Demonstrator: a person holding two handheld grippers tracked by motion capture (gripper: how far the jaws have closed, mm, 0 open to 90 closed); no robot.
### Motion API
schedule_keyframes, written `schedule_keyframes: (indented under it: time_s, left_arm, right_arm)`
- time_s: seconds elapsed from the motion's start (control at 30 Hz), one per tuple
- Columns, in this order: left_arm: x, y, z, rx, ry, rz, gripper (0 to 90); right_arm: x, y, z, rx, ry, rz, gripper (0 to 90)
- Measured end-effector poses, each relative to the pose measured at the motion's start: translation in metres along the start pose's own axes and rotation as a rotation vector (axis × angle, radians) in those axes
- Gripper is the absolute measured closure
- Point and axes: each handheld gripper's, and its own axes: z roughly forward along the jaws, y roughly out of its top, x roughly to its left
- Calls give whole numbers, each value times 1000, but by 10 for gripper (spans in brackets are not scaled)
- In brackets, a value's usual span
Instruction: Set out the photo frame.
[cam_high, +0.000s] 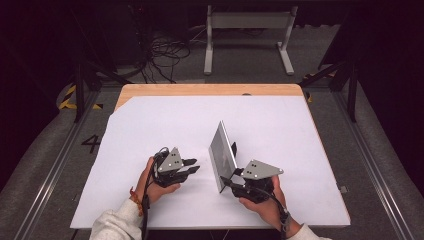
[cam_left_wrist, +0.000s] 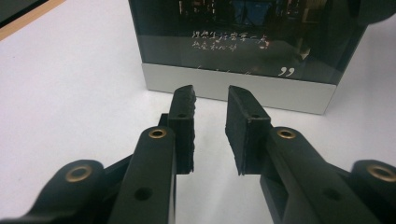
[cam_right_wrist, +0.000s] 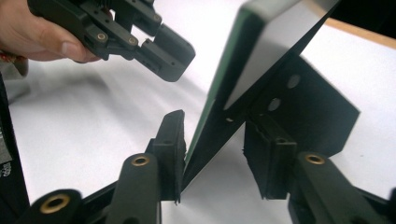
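Picture frame stands clamped in the right gripper; left gripper, slightly parted and empty, faces it.

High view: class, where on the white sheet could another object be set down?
Free: the white sheet behind the left gripper, and its far right part beyond the picture frame. Crowded: the near middle, around the frame and right gripper.

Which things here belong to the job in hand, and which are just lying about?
In the job:
picture frame, standing on the white sheet
right gripper, jaws around its near corner
left gripper, open, pointing at it

Lying about:
cables
white stand
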Motion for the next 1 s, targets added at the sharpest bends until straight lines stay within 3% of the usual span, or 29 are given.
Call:
schedule_keyframes:
  time_s: [0.37, 0.7, 0.87, 0.93, 1.0]
  left_arm:
    - [2, -1, 1, 9, 14, -19, 585]
    - [5, 2, 6, 12, 19, -31, 441]
    - [11, 6, 13, 7, 8, -42, 345]
    - [13, 7, 17, 5, 0, -45, 321]
    - [14, 7, 20, 11, -11, -48, 291]
  right_arm:
    - [-2, -2, 7, 6, 9, 21, 597]
    - [-14, -5, 0, 17, 47, 38, 665]
    - [-15, -8, -4, 13, 40, 34, 679]
    - [-14, -9, -5, 9, 34, 33, 658]
    - [-13, -8, -5, 6, 19, 33, 580]
